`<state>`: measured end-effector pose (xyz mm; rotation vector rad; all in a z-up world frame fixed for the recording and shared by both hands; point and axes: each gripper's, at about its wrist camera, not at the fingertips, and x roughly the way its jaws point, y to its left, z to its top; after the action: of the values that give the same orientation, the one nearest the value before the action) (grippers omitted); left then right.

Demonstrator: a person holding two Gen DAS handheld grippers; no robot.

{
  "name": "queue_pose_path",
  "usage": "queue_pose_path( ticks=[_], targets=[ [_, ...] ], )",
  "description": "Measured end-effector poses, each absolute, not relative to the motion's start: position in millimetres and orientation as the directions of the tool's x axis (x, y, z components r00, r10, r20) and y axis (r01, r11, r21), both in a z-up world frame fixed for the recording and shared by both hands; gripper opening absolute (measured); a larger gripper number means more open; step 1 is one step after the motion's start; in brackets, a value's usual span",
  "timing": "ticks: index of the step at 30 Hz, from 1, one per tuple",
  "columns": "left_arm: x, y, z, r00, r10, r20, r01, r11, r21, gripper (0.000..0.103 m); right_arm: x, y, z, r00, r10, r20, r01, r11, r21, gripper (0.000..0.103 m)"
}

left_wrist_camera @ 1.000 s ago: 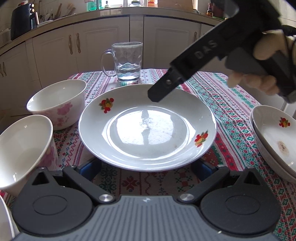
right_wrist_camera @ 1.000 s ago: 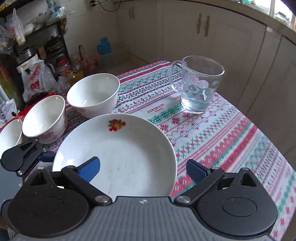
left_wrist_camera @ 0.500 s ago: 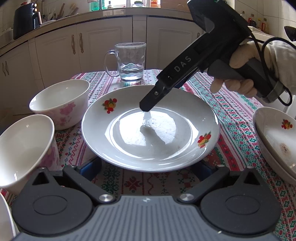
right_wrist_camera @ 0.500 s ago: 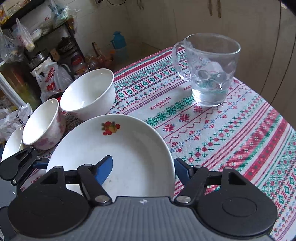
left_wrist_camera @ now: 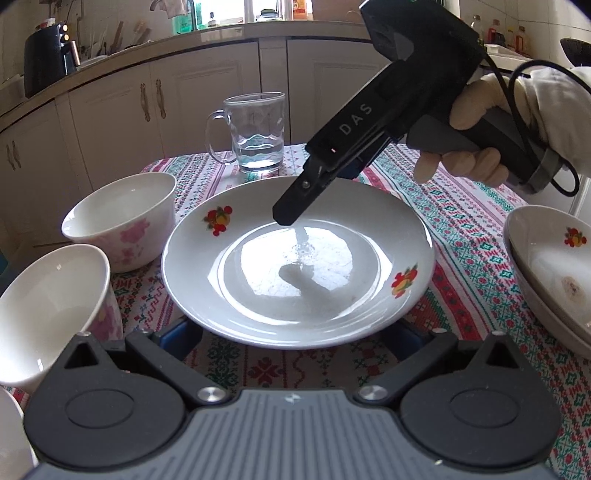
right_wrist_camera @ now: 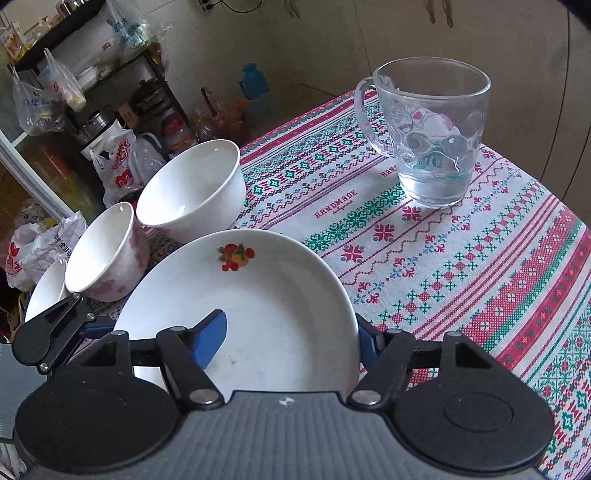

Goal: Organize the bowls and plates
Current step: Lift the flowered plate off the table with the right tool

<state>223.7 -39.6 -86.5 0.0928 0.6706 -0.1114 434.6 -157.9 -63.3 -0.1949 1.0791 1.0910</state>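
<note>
Plate [left_wrist_camera: 258,295], fruit-printed, centre of tablecloth [right_wrist_camera: 480,258]; your right gripper [right_wrist_camera: 291,338] straddles its rim, jaws part-open. Left gripper [left_wrist_camera: 291,341] wide at six o'clock. Bowls [left_wrist_camera: 122,218] at nine o'clock.

Cream cabinets [left_wrist_camera: 155,107] run under a worktop [left_wrist_camera: 207,35], with a bright window [left_wrist_camera: 269,7] above. A cluttered shelf [right_wrist_camera: 92,74] stands beside the beige floor [right_wrist_camera: 295,55].
</note>
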Motion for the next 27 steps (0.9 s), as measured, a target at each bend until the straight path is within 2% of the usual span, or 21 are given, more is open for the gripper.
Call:
queue_pose_path(
  ticks=[27],
  targets=[
    [182.9, -37.2, -58.7, 0.767, -0.129, -0.628, 0.246, 0.964, 0.103, 0.101, 378.1, -182.7, -33.8, 0.097, 0.637, -0.765, -0.762, 0.542, 0.354, 0.077]
  ],
)
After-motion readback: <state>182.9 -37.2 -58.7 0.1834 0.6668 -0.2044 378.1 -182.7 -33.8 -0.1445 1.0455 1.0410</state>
